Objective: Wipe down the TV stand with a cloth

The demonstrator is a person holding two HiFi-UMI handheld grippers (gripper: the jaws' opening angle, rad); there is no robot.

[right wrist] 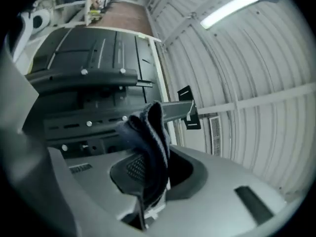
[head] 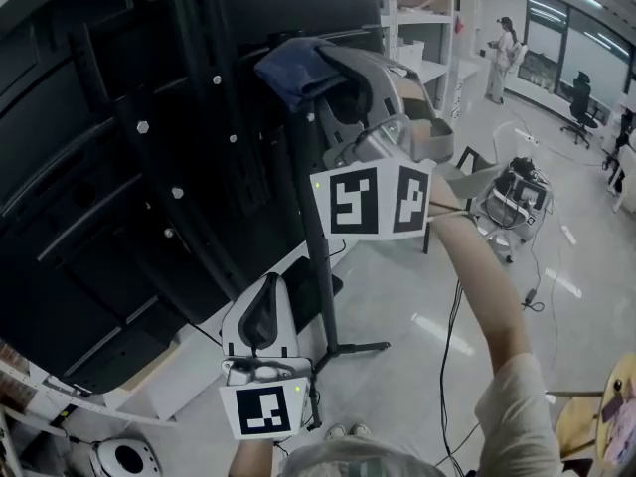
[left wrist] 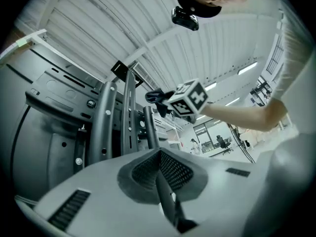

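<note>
Where the head view looks steeply down, I log, largest first:

- **TV back panel** (head: 109, 157): black, fills the left half.
- **Floor** (head: 427, 316): open room to the right of the TV stand (head: 316, 237).
- **TV stand:** its upright rises from a foot just beside the left gripper (head: 266, 291).
- **Right gripper** (head: 323, 73): raised at the upright's top end, jaws pinching the blue cloth (head: 293, 68). I cannot confirm contact with the stand.
- **Right gripper view only:** the cloth is bunched between the jaws, in front of a horizontal bracket bar (right wrist: 177, 110).
- **Left gripper view only:** jaws pressed together with nothing between them. The right gripper's marker cube (left wrist: 190, 98) shows overhead.
</note>
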